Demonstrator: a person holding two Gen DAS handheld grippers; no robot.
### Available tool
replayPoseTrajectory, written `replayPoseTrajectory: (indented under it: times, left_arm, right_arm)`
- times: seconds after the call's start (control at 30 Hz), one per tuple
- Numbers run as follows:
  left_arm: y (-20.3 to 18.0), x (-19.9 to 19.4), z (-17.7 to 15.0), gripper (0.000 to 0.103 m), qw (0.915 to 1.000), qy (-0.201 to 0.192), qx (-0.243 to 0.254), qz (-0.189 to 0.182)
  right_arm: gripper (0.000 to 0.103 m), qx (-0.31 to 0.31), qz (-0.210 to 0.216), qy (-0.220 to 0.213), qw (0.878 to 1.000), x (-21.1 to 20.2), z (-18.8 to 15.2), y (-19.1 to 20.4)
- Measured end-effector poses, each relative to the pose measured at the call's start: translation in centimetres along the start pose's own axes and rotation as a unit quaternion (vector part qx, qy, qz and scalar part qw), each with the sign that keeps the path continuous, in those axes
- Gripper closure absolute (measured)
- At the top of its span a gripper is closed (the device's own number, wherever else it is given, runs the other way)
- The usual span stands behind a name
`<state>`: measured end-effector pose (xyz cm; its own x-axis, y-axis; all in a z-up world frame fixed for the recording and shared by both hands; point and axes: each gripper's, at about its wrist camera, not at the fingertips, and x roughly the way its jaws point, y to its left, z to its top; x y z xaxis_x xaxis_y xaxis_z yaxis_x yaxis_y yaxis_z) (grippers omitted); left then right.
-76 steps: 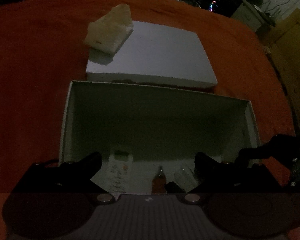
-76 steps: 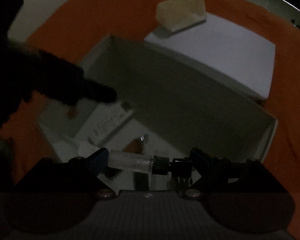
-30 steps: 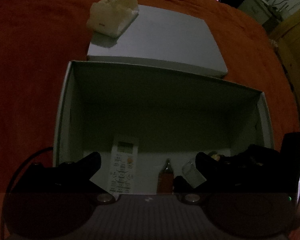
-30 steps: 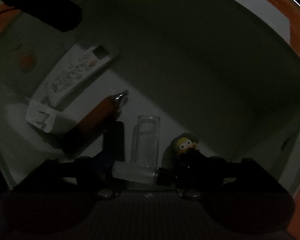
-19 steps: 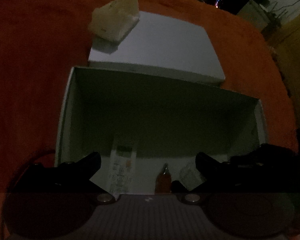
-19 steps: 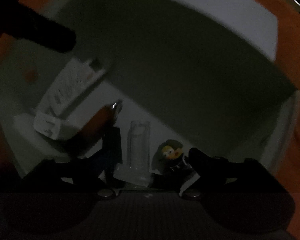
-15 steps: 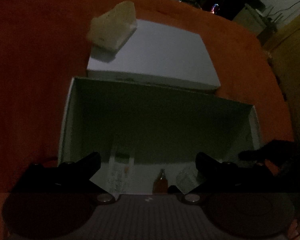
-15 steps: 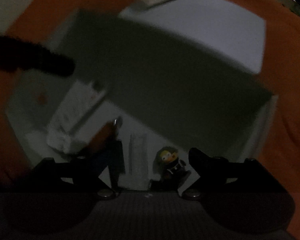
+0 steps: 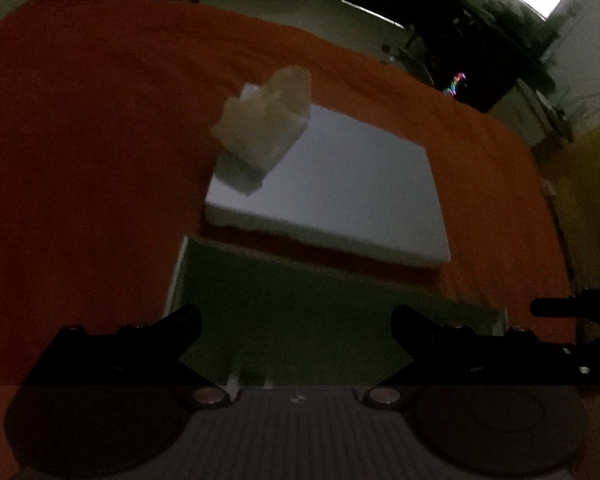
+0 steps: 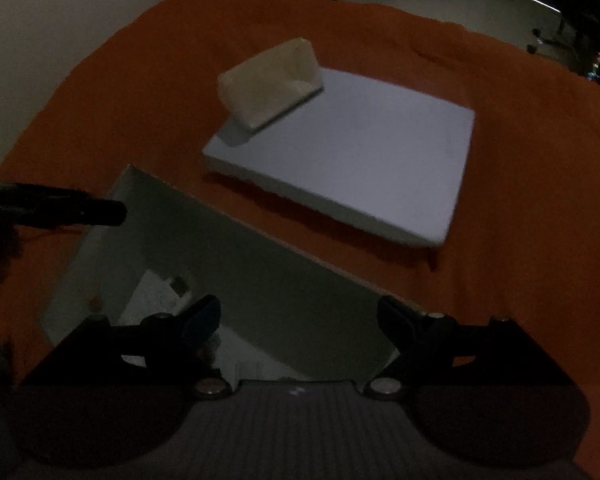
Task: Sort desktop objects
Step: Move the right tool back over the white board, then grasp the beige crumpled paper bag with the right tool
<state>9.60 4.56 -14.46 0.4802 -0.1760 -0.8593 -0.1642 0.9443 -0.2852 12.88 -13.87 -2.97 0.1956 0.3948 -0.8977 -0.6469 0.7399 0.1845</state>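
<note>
An open white box point(image 9: 178, 272) point(image 10: 100, 236) stands on the orange cloth, close below both grippers. Its contents are mostly hidden; only the top of a white remote point(image 10: 168, 284) shows in the right wrist view. My left gripper point(image 9: 296, 320) is open and empty above the box's near side. My right gripper point(image 10: 298, 314) is open and empty above the box. Behind the box lies the flat white lid point(image 9: 340, 196) point(image 10: 360, 160), with a pale tissue pack point(image 9: 266, 120) point(image 10: 270, 80) on its far left corner.
The orange cloth point(image 9: 80, 140) point(image 10: 520, 120) covers the table on all sides. The left gripper's finger point(image 10: 60, 208) shows at the left of the right wrist view. The right gripper's finger point(image 9: 568, 308) shows at the right of the left wrist view. Dark furniture stands beyond the table.
My right gripper has let go of the clear vial inside the box, opened, and risen out. Both grippers have lifted and tilted up, so the box contents have dropped out of view.
</note>
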Motion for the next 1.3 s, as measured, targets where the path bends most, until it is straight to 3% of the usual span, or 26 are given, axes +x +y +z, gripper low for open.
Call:
replayPoseTrajectory:
  times: [0.17, 0.37, 0.73, 1.07, 1.3]
  left_arm:
    - [0.1, 0.7, 2.7, 0.001, 0.9989, -0.031, -0.009, 0.033]
    - [0.3, 1.7, 5.3, 0.001, 0.9976, -0.042, -0.048, 0.027]
    - [0.8, 5.7, 9.1, 0.001, 0.9951, -0.041, -0.085, 0.028]
    - [0.4, 9.3, 10.8, 0.001, 0.9958, -0.029, -0.065, 0.057]
    - [-0.4, 10.7, 11.3, 0.001, 0.9966, -0.021, -0.042, 0.068]
  right_arm:
    - [0.015, -0.017, -0.003, -0.002, 1.000, -0.3, 3.8, -0.6]
    - [0.011, -0.035, 0.016, -0.014, 0.999, -0.1, 8.2, -2.2]
    - [0.011, -0.053, 0.034, -0.030, 0.998, 5.9, 15.6, -4.9]
    - [0.011, -0.059, 0.014, -0.029, 0.998, 12.5, 20.1, -6.4]
    - [0.011, -0.073, 0.008, -0.032, 0.997, 14.0, 22.3, -7.2]
